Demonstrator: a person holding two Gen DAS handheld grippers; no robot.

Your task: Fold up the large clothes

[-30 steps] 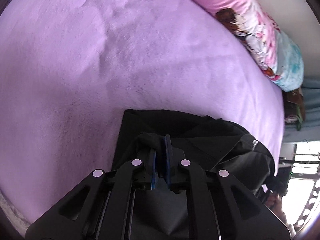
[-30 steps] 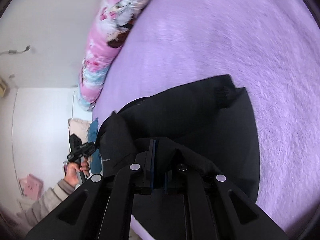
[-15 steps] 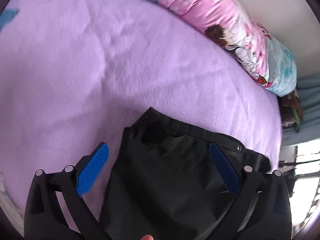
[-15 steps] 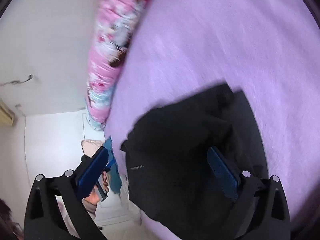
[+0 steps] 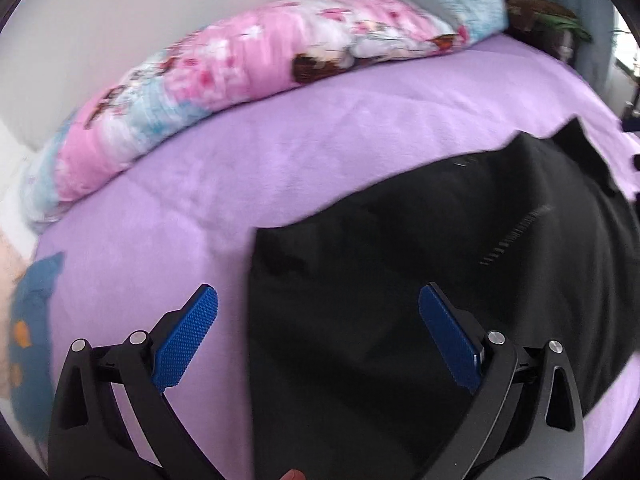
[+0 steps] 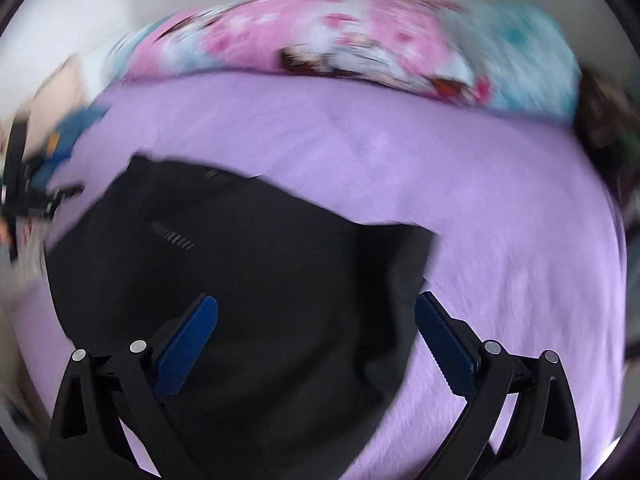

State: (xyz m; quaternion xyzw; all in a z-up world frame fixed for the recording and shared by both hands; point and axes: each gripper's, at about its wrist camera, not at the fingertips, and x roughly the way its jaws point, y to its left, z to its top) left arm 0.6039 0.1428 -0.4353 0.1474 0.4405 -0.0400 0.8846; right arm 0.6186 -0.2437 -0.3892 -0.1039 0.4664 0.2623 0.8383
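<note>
A folded black garment (image 5: 420, 280) lies flat on the purple blanket (image 5: 320, 128). It also shows in the right wrist view (image 6: 248, 280). My left gripper (image 5: 318, 336) is open and empty, held above the garment's left edge. My right gripper (image 6: 316, 340) is open and empty, held above the garment's right part, near its right edge. Neither gripper touches the cloth. The right wrist view is motion-blurred.
A pink and blue cartoon-print pillow (image 5: 260, 64) lies along the far edge of the bed by the wall, also in the right wrist view (image 6: 340, 44). A blue cloth (image 5: 32, 312) lies off the bed's left side. Dark clutter (image 5: 540, 12) sits at far right.
Both grippers were shut on the black garment a second ago. They have opened, let the cloth go and pulled back and up, and both views have swung toward the pillow.
</note>
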